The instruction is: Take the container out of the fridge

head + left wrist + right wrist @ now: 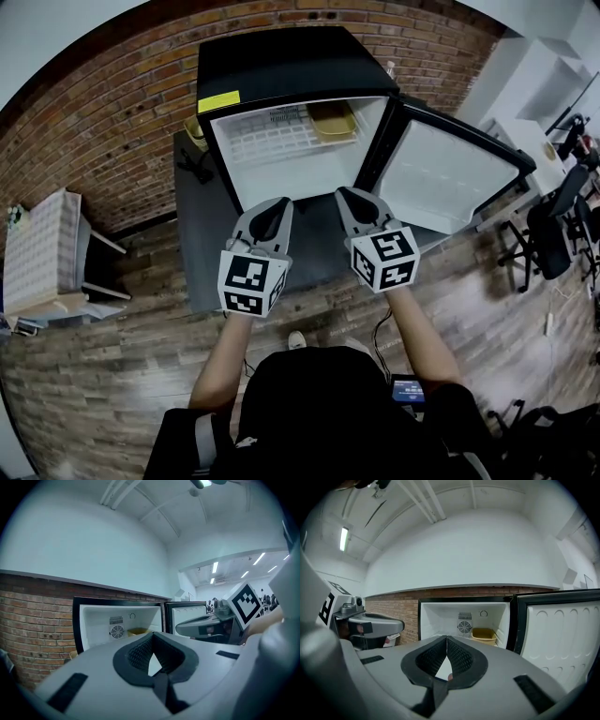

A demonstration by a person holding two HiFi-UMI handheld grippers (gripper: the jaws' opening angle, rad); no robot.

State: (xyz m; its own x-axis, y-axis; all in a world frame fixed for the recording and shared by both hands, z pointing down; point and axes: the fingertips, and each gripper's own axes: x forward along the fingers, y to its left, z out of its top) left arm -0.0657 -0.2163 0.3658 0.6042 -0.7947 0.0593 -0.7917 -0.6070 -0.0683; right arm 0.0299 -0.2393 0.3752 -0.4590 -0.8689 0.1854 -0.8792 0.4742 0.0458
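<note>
At the back right of the open fridge [281,66] sits the yellow container [333,120], untouched. Left hand-held gripper [275,203] and right hand-held gripper [352,195] hover before it, jaws pressed together, empty. Only the head view shows the wire shelf [267,139]; the gripper views show the rear fan [464,627] clearly. The container's contents cannot be made out.

No legible text anywhere; yellow sticker [218,101] on the fridge [281,61] too small

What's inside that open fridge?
A yellowish container on the white wire shelf, at the back right, and a fan on the rear wall. The container's contents cannot be made out.
</note>
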